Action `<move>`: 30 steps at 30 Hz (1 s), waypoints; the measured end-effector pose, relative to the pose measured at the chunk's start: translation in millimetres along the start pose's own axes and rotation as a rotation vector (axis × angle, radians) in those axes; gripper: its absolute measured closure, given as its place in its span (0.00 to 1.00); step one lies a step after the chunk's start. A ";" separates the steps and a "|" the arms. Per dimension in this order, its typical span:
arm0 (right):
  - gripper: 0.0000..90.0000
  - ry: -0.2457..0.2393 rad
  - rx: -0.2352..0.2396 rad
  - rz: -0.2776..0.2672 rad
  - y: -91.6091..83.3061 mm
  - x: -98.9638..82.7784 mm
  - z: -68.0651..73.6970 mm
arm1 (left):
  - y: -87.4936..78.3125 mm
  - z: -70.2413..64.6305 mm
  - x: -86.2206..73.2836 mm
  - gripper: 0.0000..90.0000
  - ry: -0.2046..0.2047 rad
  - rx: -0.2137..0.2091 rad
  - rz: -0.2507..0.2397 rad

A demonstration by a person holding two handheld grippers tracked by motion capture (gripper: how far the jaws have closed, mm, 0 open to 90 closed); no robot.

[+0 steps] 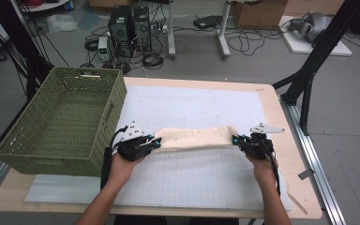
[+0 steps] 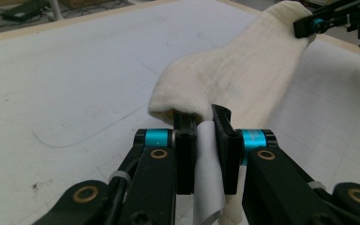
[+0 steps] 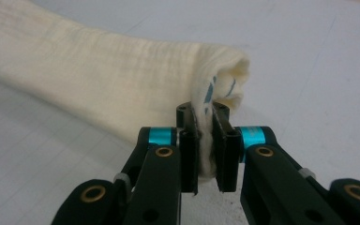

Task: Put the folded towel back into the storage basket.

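Two grips are set on one cream cloth: your left gripper is clenched on the end nearest the green basket, and your right gripper is clenched on the opposite end. To do this step well, judge it as a lift and carry: keep both ends level, hold light tension so the middle does not sag onto the white mat, and move both hands together. In the left gripper view, the cloth runs forward from the jaw tips, with a folded edge and a pale strip pinched between the pads. In the right gripper view, the cloth extends ahead and to the left of the jaws, its bunched hem with blue stitching caught between them, just above the tips. Both grips bite near the edge, so avoid jerks.
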State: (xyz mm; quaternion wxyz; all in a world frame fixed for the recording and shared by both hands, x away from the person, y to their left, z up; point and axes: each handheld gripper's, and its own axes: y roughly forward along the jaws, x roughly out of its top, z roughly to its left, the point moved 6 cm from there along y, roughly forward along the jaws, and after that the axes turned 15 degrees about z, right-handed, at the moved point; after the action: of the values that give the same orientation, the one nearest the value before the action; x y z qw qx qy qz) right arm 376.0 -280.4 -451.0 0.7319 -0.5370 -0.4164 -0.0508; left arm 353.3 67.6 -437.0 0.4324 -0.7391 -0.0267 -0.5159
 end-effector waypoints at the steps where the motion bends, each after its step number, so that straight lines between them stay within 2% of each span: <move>1: 0.92 -0.018 -0.006 -0.014 -4.8 5.7 1.0 | -1.8 0.4 0.5 0.90 -0.001 0.001 -0.006; 8: 0.92 -0.070 -0.016 -0.042 -14.5 25.0 7.0 | -17.6 2.4 6.1 0.90 0.006 0.005 -0.053; 16: 0.92 -0.089 -0.014 -0.079 -21.1 38.5 11.1 | -35.7 -1.4 11.8 0.91 0.047 0.010 -0.105; 23: 0.92 -0.098 -0.005 -0.110 -29.3 50.7 15.2 | -49.1 -2.1 16.6 0.91 0.054 0.014 -0.143; 30: 0.92 -0.131 -0.014 -0.141 -36.0 71.1 22.1 | -67.0 -1.7 23.2 0.91 0.061 0.033 -0.190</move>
State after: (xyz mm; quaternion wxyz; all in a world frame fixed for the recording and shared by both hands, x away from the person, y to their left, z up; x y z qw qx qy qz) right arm 391.0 -250.6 -375.3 0.6939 -0.5134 -0.5000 -0.0698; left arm 330.4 98.9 -377.6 0.3941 -0.7099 -0.0921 -0.5764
